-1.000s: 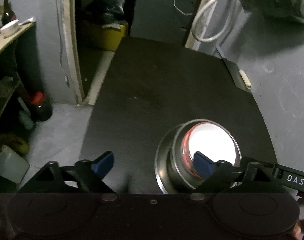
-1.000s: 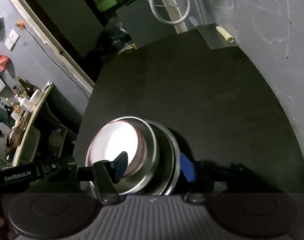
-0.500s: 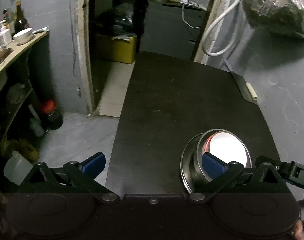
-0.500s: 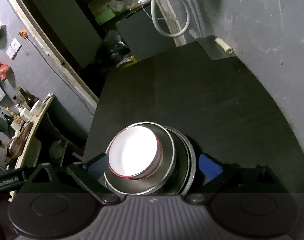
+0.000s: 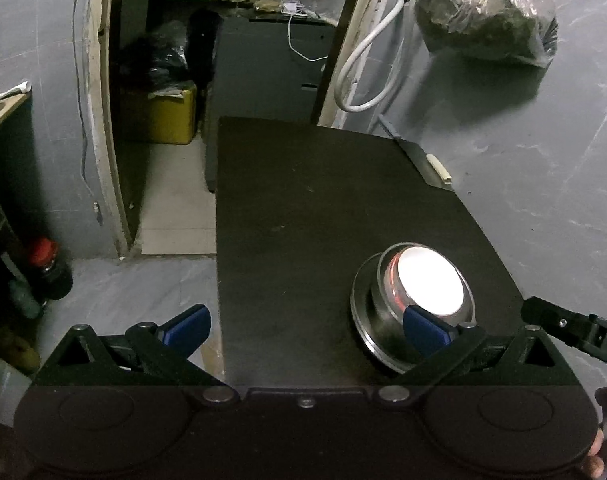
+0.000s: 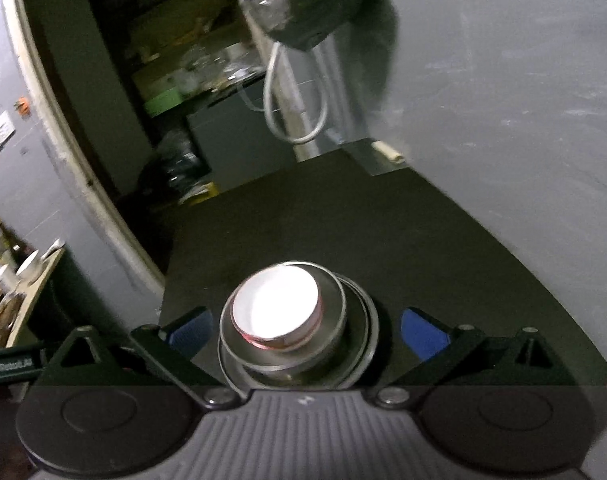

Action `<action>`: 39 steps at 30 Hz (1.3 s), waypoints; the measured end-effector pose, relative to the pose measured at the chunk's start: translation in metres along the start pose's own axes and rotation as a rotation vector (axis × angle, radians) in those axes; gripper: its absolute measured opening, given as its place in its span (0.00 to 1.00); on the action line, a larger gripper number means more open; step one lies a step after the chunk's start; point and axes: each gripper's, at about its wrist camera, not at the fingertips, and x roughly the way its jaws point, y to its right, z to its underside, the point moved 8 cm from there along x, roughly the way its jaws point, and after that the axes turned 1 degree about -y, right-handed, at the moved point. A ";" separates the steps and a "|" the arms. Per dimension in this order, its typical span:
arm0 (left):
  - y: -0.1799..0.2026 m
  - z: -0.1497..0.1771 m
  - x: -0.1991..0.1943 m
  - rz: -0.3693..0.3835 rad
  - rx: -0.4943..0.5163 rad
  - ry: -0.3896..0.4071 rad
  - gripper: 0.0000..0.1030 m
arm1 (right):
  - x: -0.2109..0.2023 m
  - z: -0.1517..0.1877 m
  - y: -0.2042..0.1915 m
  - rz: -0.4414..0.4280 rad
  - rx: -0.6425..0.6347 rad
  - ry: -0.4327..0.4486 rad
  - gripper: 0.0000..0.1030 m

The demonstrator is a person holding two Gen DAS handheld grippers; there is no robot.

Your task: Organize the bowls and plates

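Right wrist view: nested stack [image 6: 291, 328], a white bowl inside a steel bowl on steel plates, rests on the dark surface [image 6: 423, 240] between the just-opened, spread jaws of the right claw [image 6: 305, 330], untouched. Left claw [image 5: 303, 326] spread, empty. Stacking looks done; next move, judged: retreat clear without nudging the stack.

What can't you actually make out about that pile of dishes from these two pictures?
- Stack, right wrist view: near edge is cut off by the gripper body; motion blur softens the rims, so the plate count is unclear.
- White bowl, left wrist view: glare whites out the inside.
- Stack's near side, left wrist view: hidden behind a blue fingertip.
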 end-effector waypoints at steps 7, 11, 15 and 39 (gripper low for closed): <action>-0.019 0.015 -0.026 0.068 0.071 0.033 0.99 | -0.042 0.036 -0.017 0.089 0.040 0.081 1.00; -0.027 0.020 -0.040 0.087 0.073 0.097 0.99 | -0.064 0.048 -0.028 0.138 0.013 0.112 1.00; -0.031 0.017 -0.057 0.085 0.102 0.182 0.99 | -0.081 0.048 -0.035 0.154 0.021 0.165 1.00; 0.019 0.047 -0.079 -0.025 0.133 0.228 0.99 | -0.116 0.066 0.019 0.166 0.000 0.126 1.00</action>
